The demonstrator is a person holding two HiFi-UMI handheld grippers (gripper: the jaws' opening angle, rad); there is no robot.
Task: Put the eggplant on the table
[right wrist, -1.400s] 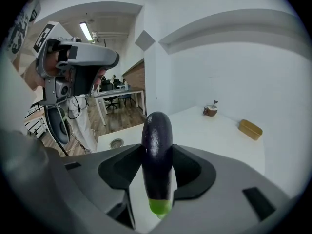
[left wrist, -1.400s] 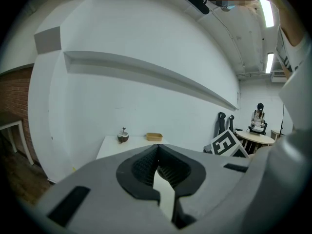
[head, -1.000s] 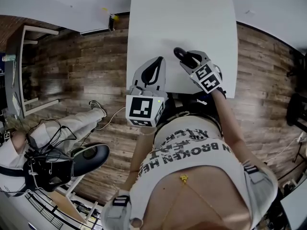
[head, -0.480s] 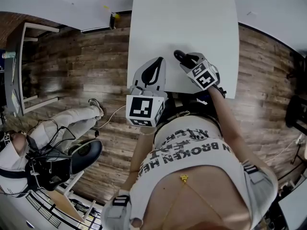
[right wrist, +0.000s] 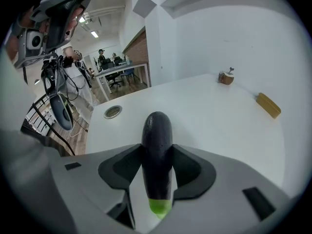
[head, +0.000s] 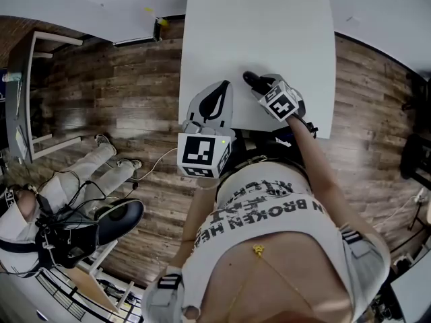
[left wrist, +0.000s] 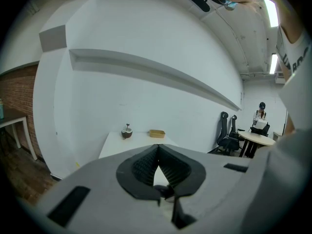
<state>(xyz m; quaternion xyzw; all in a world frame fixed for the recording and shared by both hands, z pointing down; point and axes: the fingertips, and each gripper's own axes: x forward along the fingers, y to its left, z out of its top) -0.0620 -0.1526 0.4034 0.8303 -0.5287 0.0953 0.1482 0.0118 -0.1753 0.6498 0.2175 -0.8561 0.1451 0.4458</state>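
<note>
The placing step looks in hand: the right gripper [head: 264, 86] has its jaws clamped on the eggplant [right wrist: 157, 135] low over the worktop [head: 269, 32] by its near edge, so next probably comes lowering it flat and opening, while the left gripper [left wrist: 157, 152] has its jaws closed on nothing.

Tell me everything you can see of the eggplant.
The eggplant is long, dark purple and glossy, with a rounded tip and a green stem end. The right gripper is shut on its middle, a pad on each side; the tip points away from the gripper, the stem end back into it. It is over the near part of the white table; whether it touches the table cannot be told.
</note>
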